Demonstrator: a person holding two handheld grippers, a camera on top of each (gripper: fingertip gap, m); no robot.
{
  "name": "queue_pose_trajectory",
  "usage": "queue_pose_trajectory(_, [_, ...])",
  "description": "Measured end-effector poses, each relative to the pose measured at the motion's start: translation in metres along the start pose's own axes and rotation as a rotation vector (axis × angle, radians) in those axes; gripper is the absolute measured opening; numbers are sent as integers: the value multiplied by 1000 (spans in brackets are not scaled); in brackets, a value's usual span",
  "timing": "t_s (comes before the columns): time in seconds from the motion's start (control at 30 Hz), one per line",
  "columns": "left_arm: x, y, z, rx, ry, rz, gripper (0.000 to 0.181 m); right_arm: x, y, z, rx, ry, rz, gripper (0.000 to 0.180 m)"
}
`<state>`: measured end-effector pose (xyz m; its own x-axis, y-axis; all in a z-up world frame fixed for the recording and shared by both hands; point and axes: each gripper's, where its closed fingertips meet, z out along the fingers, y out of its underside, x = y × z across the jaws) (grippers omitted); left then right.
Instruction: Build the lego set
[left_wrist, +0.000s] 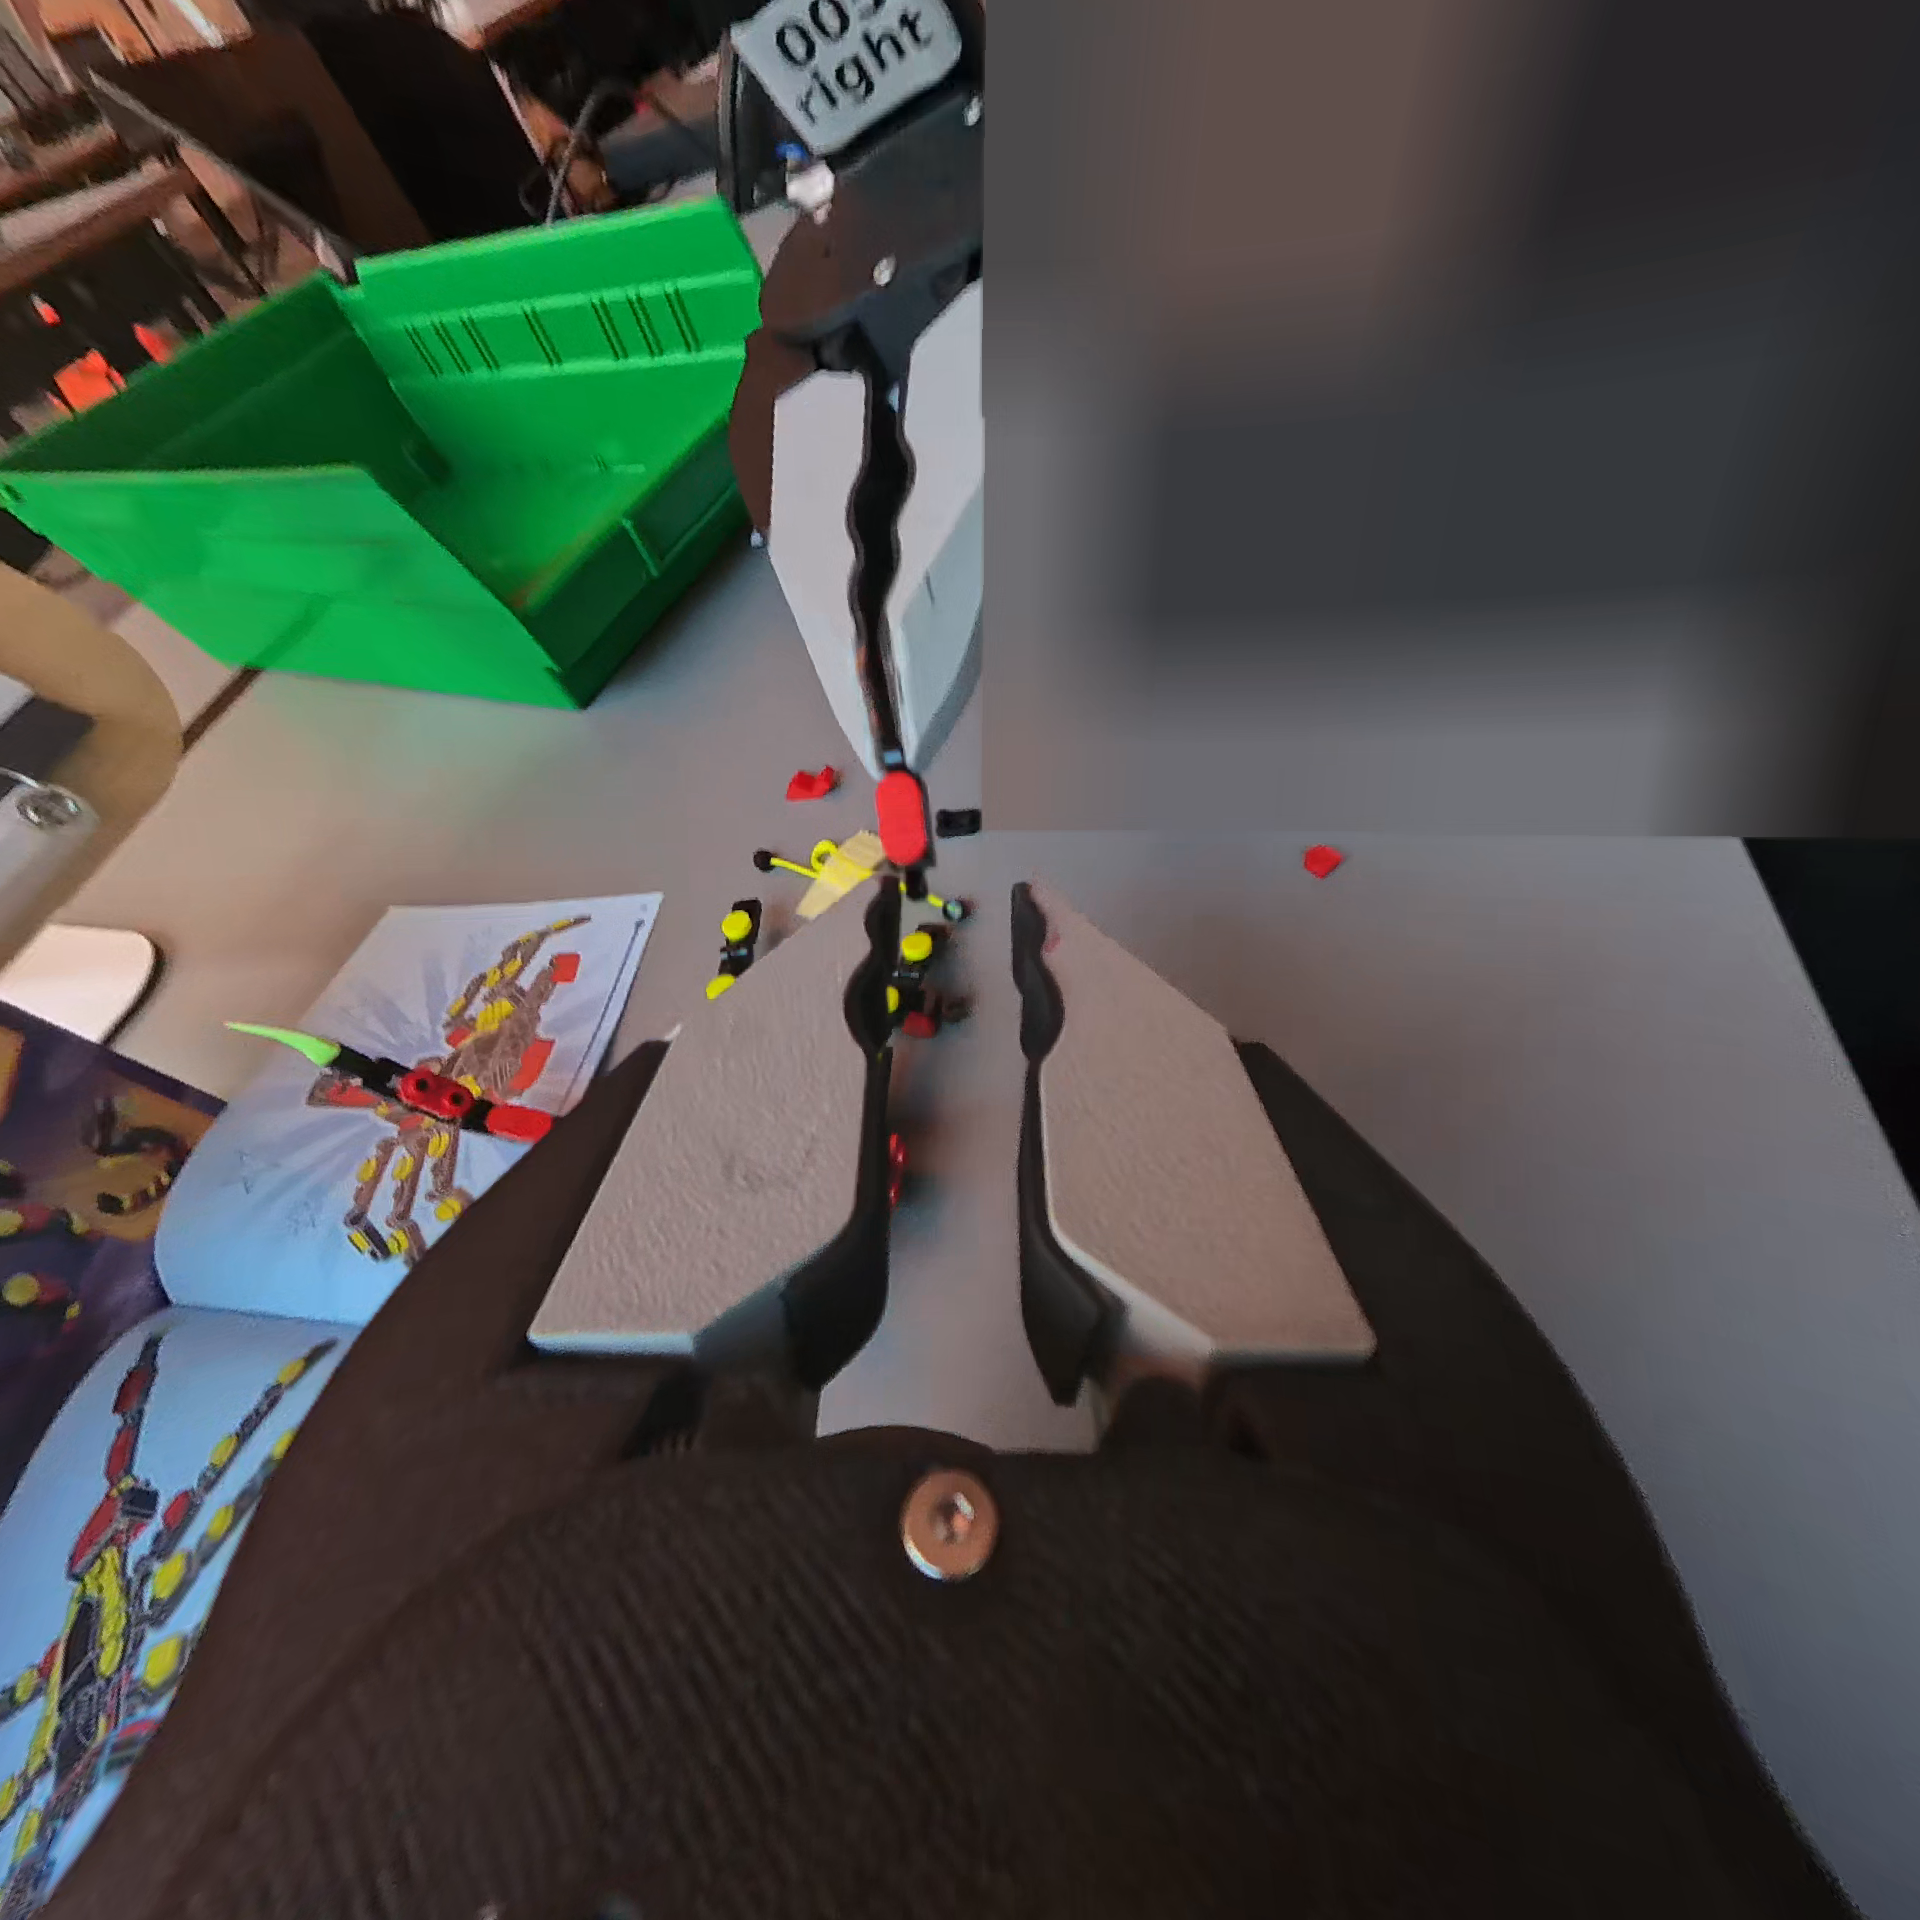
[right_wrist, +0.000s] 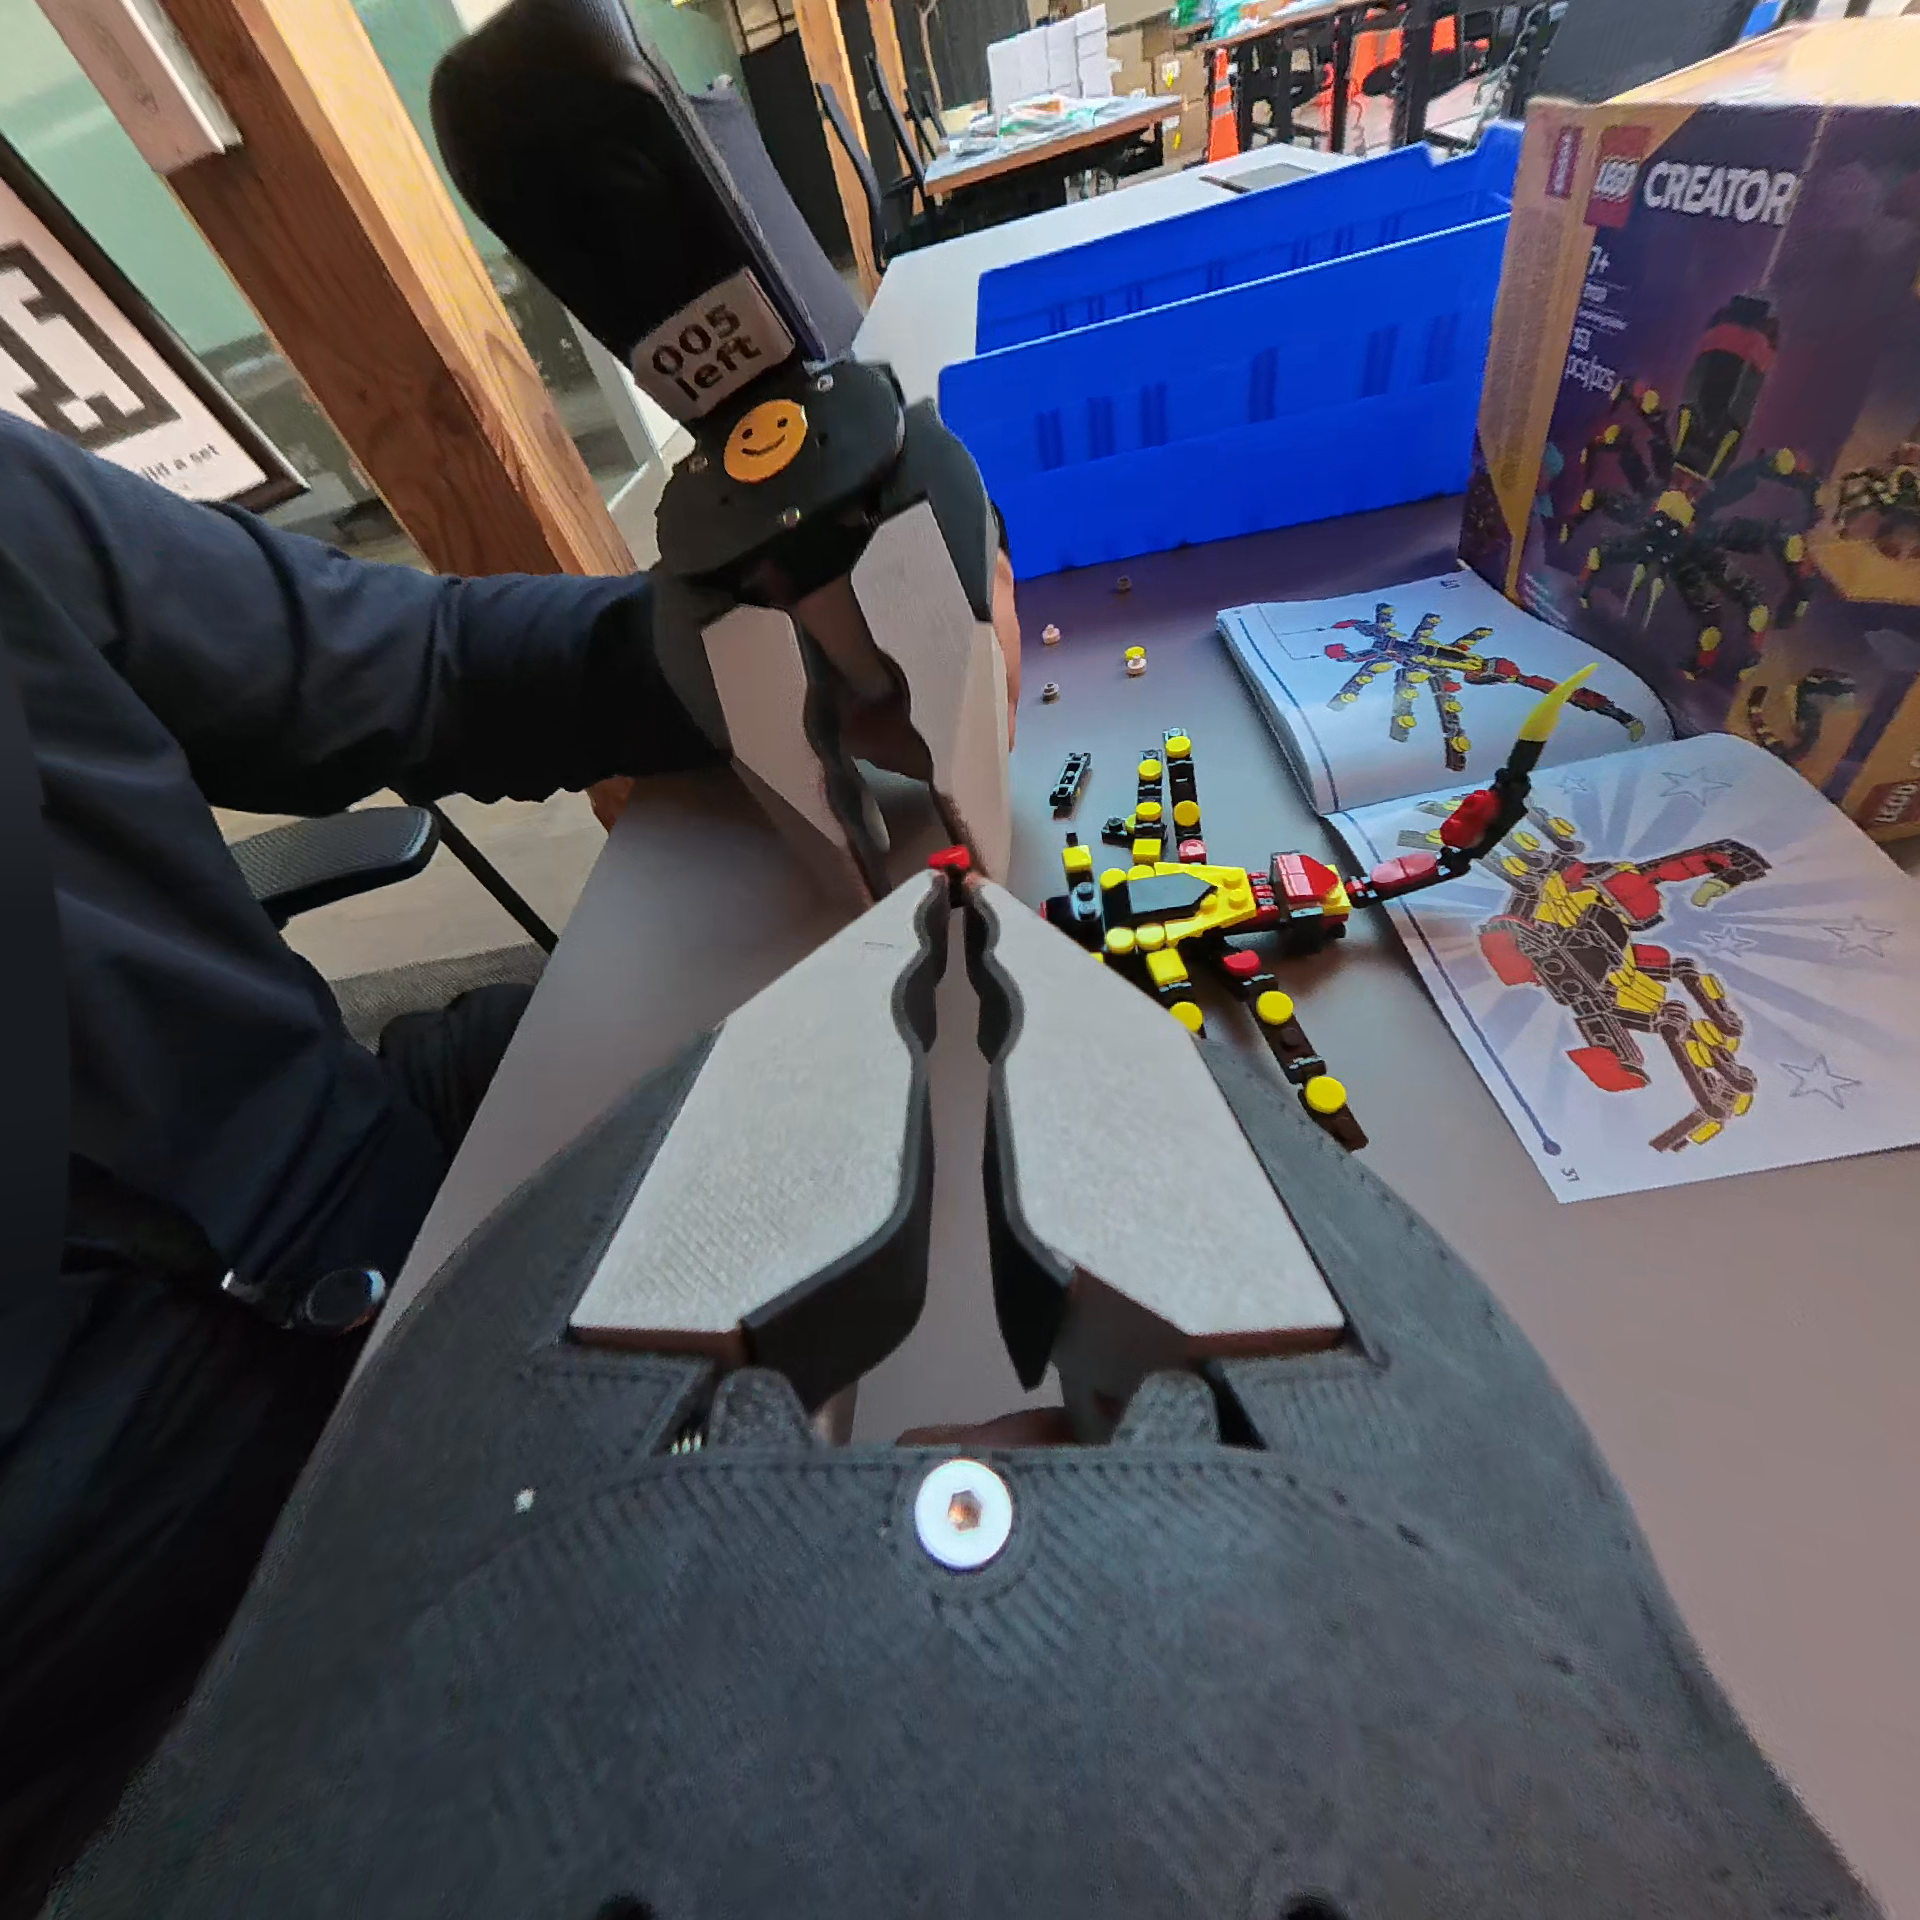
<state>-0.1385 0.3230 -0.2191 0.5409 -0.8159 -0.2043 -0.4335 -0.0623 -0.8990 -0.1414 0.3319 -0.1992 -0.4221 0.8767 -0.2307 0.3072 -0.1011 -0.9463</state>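
The black, yellow and red scorpion model (right_wrist: 1195, 904) lies on the grey table (right_wrist: 1558, 1403). Its tail with a yellow-green stinger (right_wrist: 1548, 717) reaches over the open instruction booklet (right_wrist: 1662, 987). My right gripper (right_wrist: 954, 894) is shut on a small red rounded piece (right_wrist: 951, 860), held above the table left of the model. In the left wrist view that piece (left_wrist: 899, 821) sits at the right gripper's (left_wrist: 891, 764) tips. My left gripper (left_wrist: 951, 902) is open, its tips just below the piece, with part of the model (left_wrist: 914, 977) seen between its fingers. The left gripper also shows in the right wrist view (right_wrist: 920, 847).
Loose red pieces (left_wrist: 812, 782) (left_wrist: 1322, 860) and small tan round pieces (right_wrist: 1135, 660) lie on the table. Blue bins (right_wrist: 1247, 395) and the set's box (right_wrist: 1714, 416) stand behind the booklet. A green bin (left_wrist: 416, 468) stands at the far left. A person's dark sleeve (right_wrist: 312, 675) is at the left. The tips of both grippers are at nearly the same place.
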Motion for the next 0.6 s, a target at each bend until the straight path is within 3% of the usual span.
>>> queue_pose_trajectory(0.6, [-10,-7,-2,43,-14,-131,2,1,-5,0,53,-58,139,0])
